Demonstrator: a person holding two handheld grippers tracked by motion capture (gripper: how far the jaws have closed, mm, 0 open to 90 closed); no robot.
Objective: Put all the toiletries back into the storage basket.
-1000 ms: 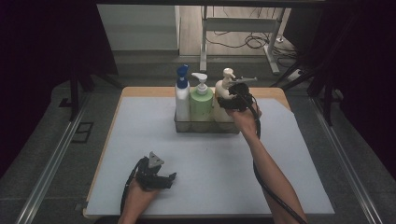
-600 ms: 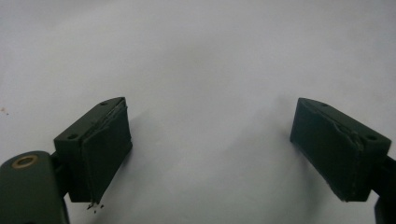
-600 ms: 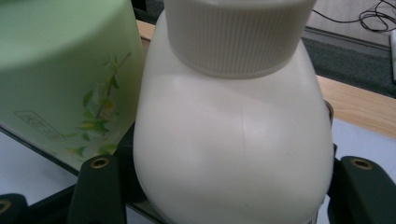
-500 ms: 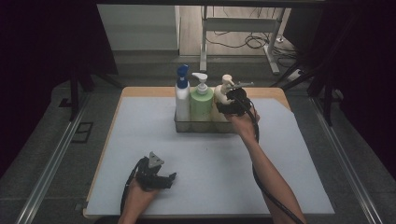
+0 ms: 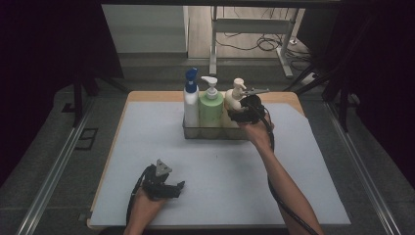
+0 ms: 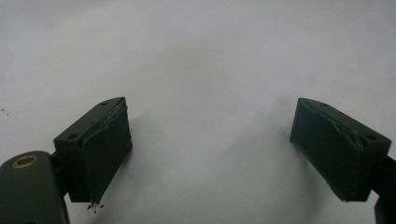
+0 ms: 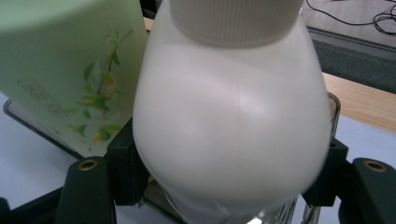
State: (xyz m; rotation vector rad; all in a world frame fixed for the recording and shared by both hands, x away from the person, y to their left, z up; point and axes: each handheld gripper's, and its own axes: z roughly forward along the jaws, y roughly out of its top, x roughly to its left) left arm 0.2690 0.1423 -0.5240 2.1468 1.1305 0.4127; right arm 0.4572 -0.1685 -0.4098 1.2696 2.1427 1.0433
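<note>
White mat, cream bottle (image 7: 229,126) between right gripper (image 7: 224,186) jaws, just opening

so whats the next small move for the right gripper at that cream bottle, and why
Probably draw the right gripper straight back from the cream bottle. The bottle stands in the clear tray beside the green bottle, and the jaws, which have just been opening, still flank its belly; backing out level should avoid tipping it. The left gripper rests open.
</note>
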